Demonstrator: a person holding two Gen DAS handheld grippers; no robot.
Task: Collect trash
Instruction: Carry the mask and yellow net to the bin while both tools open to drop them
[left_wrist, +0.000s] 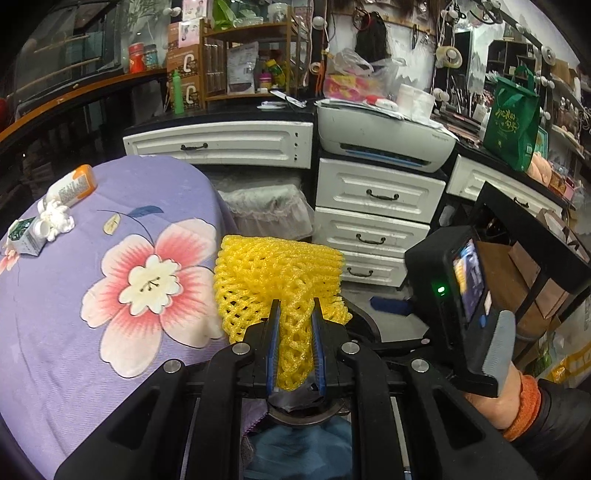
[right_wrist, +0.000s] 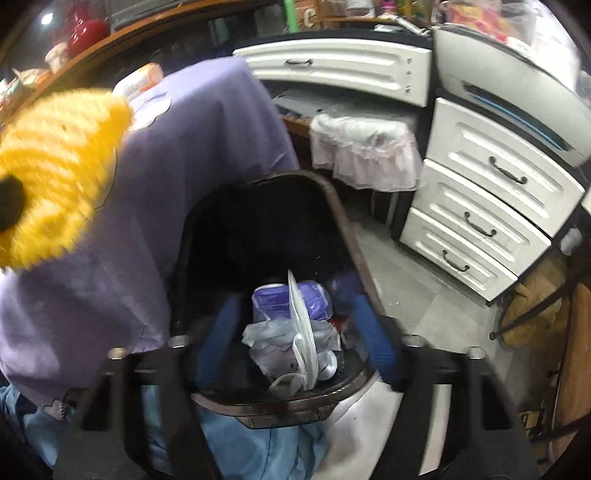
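Observation:
My left gripper (left_wrist: 295, 314) is shut on a yellow foam fruit net (left_wrist: 277, 273) and holds it in the air past the right edge of the purple flowered table cloth (left_wrist: 110, 295). The net also shows blurred at the left of the right wrist view (right_wrist: 55, 177). My right gripper (right_wrist: 295, 321) is open and empty, its blue-padded fingers (right_wrist: 373, 332) spread above a dark trash bin (right_wrist: 343, 229). The bin holds a purple packet (right_wrist: 273, 299), crumpled plastic and white scraps. On the table's far left lie an orange-capped tube (left_wrist: 74, 184), a white crumpled piece (left_wrist: 55, 221) and a small green carton (left_wrist: 24, 236).
White drawers (left_wrist: 373, 221) and a white printer (left_wrist: 384, 136) stand behind. A lace-covered stool (right_wrist: 365, 147) is between table and drawers. A black frame with brown boxes (left_wrist: 524, 273) is at the right. The other hand-held unit (left_wrist: 465, 302) is close on the right.

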